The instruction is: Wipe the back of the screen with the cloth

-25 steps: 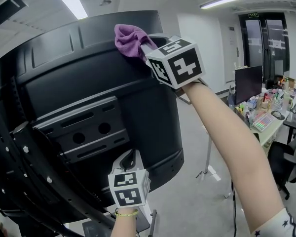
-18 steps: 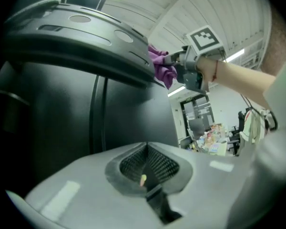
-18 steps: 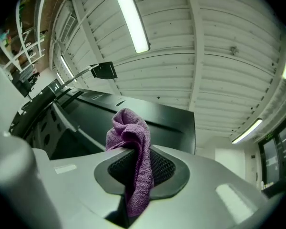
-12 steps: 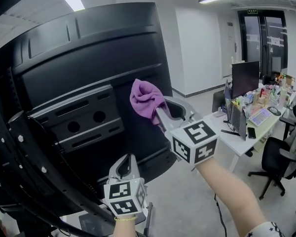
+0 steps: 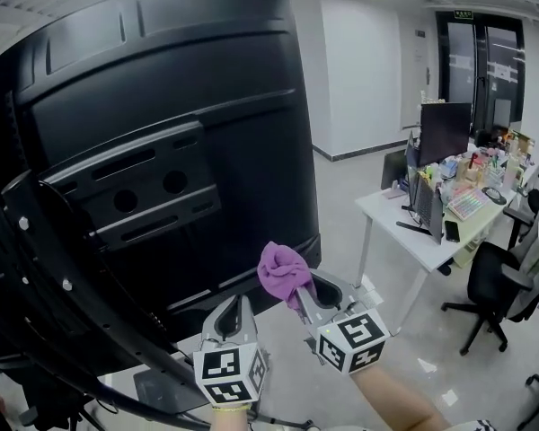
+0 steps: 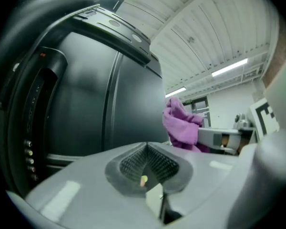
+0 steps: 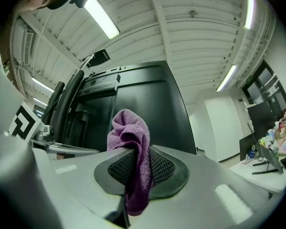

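A: Where's the purple cloth (image 5: 283, 275)?
B: Pinched in the right gripper's (image 5: 298, 293) jaws, at the screen's (image 5: 162, 133) lower right corner; open floor (image 5: 395, 348) lies rightward.
A: And the left gripper (image 5: 236, 308)?
B: Jaws closed, empty; its own view shows that plainly.

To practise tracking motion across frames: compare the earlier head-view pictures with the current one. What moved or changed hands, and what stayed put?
The right tongs, clamped on the purple cloth, swept down the back of the screen from its top edge to near its lower edge. Nothing was taken hold of or let go. The left tongs stayed low by the screen's bottom, shut and empty.
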A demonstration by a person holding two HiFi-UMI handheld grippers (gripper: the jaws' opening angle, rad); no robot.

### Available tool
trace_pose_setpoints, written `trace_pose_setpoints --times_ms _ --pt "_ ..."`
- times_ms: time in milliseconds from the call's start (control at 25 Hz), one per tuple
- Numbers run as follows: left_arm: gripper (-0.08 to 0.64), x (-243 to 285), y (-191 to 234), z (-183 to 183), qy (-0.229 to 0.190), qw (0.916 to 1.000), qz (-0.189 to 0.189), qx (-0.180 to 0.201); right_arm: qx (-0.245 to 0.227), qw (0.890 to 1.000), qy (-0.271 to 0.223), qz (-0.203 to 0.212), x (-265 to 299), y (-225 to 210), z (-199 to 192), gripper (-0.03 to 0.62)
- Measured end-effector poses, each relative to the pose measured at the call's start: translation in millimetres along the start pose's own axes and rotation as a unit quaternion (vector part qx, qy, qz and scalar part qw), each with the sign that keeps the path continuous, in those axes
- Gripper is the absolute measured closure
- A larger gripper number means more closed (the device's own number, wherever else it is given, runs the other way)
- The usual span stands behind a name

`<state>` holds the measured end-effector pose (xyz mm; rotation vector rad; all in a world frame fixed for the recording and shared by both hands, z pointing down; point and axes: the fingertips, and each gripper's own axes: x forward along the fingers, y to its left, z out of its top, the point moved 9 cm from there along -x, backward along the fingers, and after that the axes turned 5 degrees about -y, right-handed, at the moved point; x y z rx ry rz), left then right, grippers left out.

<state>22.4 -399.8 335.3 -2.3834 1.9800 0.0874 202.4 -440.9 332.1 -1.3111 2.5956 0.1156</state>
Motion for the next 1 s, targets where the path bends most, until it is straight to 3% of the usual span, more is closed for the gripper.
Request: trace_pose_setpoints --times_ms 200,1000 --pt "0.552 -10 -1 -7 0.007 1.0000 -0.001 -0.004 0.000 1.000 0.012 -0.003 -14 16 -16 0.543" --pt "0.552 -8 -2 -10 0.016 0.9998 -0.011 -0.008 -0.005 1.000 0.013 -0.005 -14 28 -11 0.543"
